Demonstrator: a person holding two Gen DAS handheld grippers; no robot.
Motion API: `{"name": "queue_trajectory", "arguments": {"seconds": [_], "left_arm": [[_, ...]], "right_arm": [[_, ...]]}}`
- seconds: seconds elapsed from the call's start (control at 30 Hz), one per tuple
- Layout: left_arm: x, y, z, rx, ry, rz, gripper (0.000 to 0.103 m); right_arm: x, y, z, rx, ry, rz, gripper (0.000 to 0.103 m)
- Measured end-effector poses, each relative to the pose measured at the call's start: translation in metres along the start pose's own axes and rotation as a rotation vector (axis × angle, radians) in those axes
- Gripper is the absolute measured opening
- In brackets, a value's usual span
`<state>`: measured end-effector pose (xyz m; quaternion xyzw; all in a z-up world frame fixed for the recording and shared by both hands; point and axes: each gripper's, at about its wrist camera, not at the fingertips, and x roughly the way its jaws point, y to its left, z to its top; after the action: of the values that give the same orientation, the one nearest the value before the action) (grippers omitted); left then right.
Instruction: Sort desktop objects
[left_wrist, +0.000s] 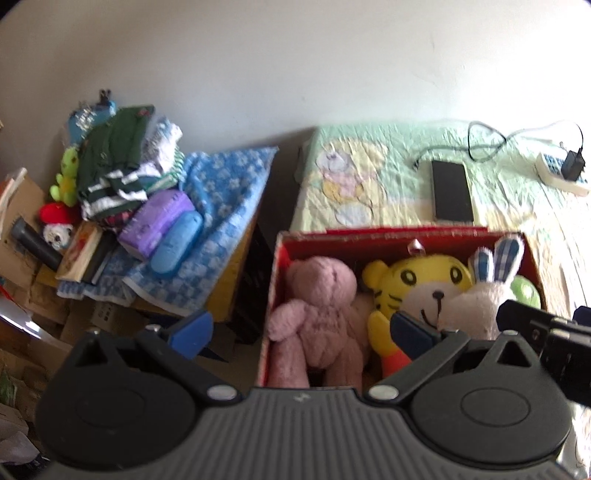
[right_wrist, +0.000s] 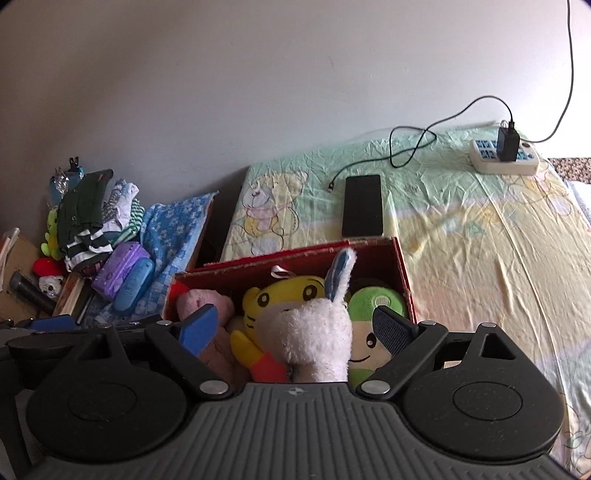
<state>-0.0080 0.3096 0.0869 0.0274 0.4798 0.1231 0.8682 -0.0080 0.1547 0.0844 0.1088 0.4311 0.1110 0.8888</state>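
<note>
Bedsheet (right_wrist: 480, 258) | both claws tilted down over red box (right_wrist: 400, 266), spread wide

Light: bright daylight, strongest at right | Glare: washes out the bed sheet (left_wrist: 554, 236) in the left wrist view | Blur: left wrist view soft throughout, right wrist view sharper | Distortion: fisheye bending, dark vignetted corners | Shadow: dim clutter at left

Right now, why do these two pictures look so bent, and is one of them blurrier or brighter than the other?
Both views are fisheye, so the wall bows and corners go dark. Left wrist view: softer, smeared at the phone, with sun glare washing out the sheet at right. Right wrist view: sharper, evenly lit; the rabbit close to the lens looks oversized.
</note>
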Motion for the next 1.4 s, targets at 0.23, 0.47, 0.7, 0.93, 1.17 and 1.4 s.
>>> {"name": "queue_trajectory", "arguments": {"seconds": [0.23, 0.47, 0.7, 0.93, 1.17, 1.4], "left_arm": [[0.019, -0.009, -0.010, 0.005, 0.026, -0.008, 0.102], [0.041, -0.014, -0.009, -0.002, 0.077, -0.045, 0.102], [0.058, -0.016, -0.008, 0.004, 0.100, -0.046, 0.102], [0.067, -0.015, -0.008, 0.007, 0.136, -0.089, 0.102], [0.049, -0.010, -0.006, 0.000, 0.110, -0.113, 0.102], [0.047, -0.014, -0.005, 0.011, 0.117, -0.123, 0.102]], "right_arm": [[0.024, -0.018, -0.010, 0.018, 0.071, -0.053, 0.093], [0.041, -0.023, -0.012, -0.006, 0.084, -0.114, 0.092], [0.047, -0.019, -0.007, -0.034, 0.048, -0.140, 0.093], [0.054, -0.014, -0.004, -0.041, 0.045, -0.146, 0.094], [0.049, -0.007, 0.000, -0.056, 0.064, -0.123, 0.093], [0.037, -0.002, 0.005, -0.067, 0.072, -0.093, 0.087]]}}
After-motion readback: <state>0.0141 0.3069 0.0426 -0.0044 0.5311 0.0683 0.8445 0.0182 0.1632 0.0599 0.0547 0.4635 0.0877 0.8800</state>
